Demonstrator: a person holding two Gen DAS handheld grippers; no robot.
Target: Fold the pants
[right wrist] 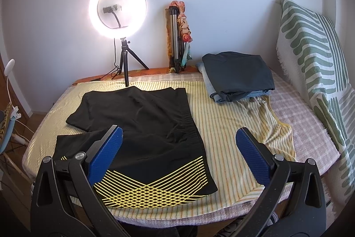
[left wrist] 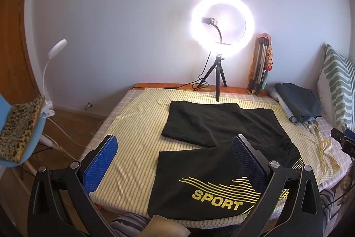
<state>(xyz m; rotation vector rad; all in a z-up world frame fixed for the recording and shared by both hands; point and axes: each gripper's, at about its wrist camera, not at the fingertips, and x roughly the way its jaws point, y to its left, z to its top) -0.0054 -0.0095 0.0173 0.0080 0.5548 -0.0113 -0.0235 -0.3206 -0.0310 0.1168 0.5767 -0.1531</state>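
Black shorts with yellow stripes and a yellow "SPORT" print lie spread flat on the striped yellow cloth covering the bed. They also show in the right wrist view, waistband to the right and both legs pointing left. My left gripper is open and empty, held above the near leg with the print. My right gripper is open and empty, held above the waistband end. The right gripper's tip shows at the left wrist view's right edge.
A lit ring light on a small tripod stands at the bed's far edge. A folded tripod leans on the wall. A stack of folded clothes lies at the back right. A green patterned pillow stands right. A chair with a lamp stands left.
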